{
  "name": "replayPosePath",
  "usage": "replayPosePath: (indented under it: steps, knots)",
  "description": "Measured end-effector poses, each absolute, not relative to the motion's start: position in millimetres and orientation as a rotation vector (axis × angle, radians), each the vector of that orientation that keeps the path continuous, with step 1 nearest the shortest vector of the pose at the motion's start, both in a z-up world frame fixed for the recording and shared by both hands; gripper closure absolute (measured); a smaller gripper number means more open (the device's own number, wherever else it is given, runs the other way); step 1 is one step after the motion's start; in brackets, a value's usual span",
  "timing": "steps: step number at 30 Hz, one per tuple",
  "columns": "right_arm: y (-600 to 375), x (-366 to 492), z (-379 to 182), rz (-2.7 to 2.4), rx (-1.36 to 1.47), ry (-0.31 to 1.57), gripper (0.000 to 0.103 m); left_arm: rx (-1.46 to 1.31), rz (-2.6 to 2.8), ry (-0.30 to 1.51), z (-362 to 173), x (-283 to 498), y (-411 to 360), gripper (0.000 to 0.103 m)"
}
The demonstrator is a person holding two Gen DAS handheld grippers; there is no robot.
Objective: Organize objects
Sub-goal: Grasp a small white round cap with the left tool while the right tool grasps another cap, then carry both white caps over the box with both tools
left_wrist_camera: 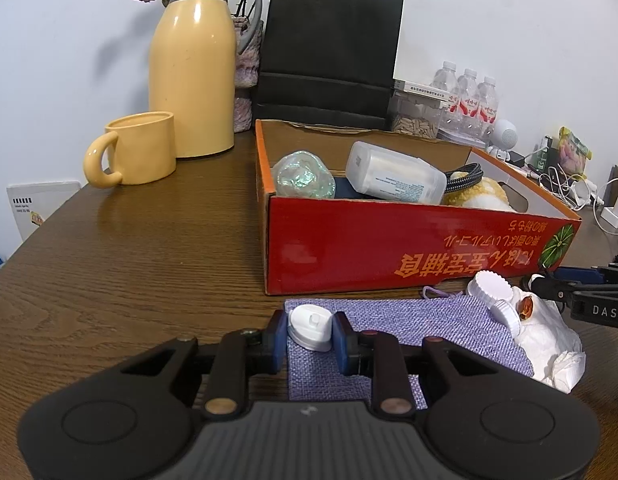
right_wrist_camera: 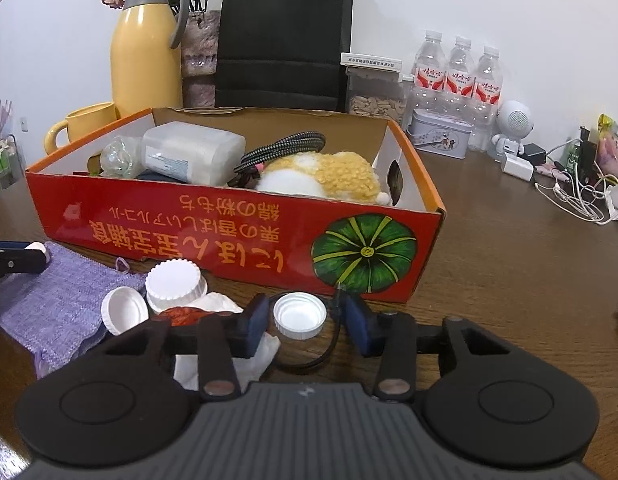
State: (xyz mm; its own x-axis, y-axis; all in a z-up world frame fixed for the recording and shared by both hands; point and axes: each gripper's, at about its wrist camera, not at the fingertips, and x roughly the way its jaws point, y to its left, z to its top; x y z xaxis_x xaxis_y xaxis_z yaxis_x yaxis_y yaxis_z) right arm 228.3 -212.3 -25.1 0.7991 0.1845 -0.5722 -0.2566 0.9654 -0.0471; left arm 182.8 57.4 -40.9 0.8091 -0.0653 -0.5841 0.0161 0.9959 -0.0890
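The white tissue (right_wrist_camera: 213,360) lies partly hidden behind the right claw (right_wrist_camera: 305,320).

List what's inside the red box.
Inside the red box: an iridescent ball, clear plastic container, braided cable and yellow plush. Something dark lies beneath, mostly covered.

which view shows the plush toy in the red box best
The right wrist view: the yellow and white plush toy lies in full sight inside the red box. The left wrist view catches only its top above the box wall.
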Motion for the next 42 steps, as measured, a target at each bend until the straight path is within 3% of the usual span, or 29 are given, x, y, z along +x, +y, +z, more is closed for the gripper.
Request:
replayPosePath:
  steps: [6,20,42]
  knots:
    - [-215,219,-20,0.259,-0.117,0.542,0.065,-0.091,-0.044,0.626,-41,182,59,0.08]
    - [-213,230,-28,0.265,-0.093,0.632,0.075,-0.096,-0.045,0.624,-42,182,59,0.08]
    - [-211,193,-10,0.263,-0.095,0.43,0.075,-0.106,-0.026,0.458,-9,153,50,0.08]
